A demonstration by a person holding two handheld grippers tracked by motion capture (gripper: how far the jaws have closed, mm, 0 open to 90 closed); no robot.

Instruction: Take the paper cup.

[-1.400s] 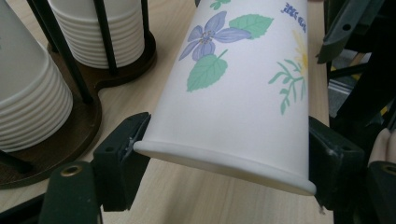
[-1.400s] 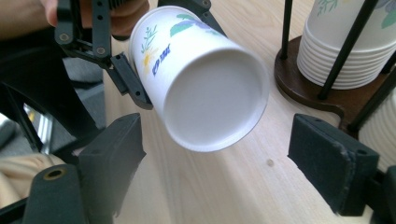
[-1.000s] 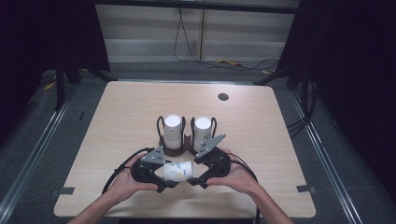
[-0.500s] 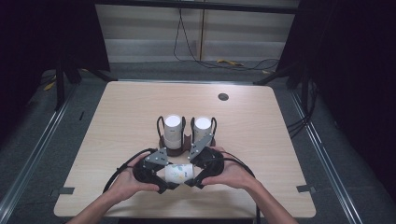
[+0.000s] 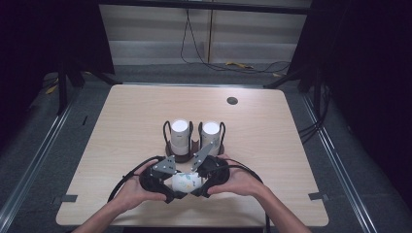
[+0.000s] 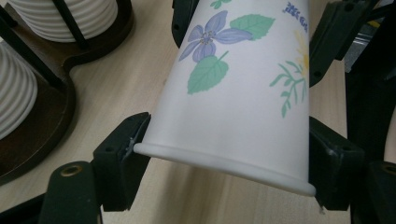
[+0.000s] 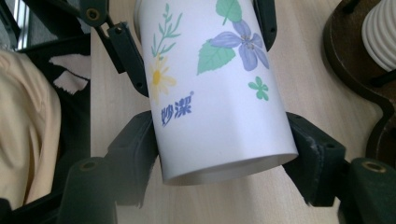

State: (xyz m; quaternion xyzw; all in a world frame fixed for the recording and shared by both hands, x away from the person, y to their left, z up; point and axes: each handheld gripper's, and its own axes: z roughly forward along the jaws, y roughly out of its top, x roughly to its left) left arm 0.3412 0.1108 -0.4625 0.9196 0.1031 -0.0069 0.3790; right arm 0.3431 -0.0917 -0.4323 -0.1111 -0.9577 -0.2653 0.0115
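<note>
Cup [image 5: 185, 181] now tilted from a second ago, both tongs [image 6: 224, 154] [image 7: 219, 149] clamped on opposite ends, probably pulling nested cups apart.

table [image 5: 121, 121]: light wood | floor [image 5: 43, 145]: grey, perhaps carpet | surroundings: dark | wall [image 5: 155, 34]: pale panels

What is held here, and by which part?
A flowered paper cup, lying sideways above the table, is held by both grippers: the left gripper clamps its rolled rim end, the right gripper its narrower base end.
</note>
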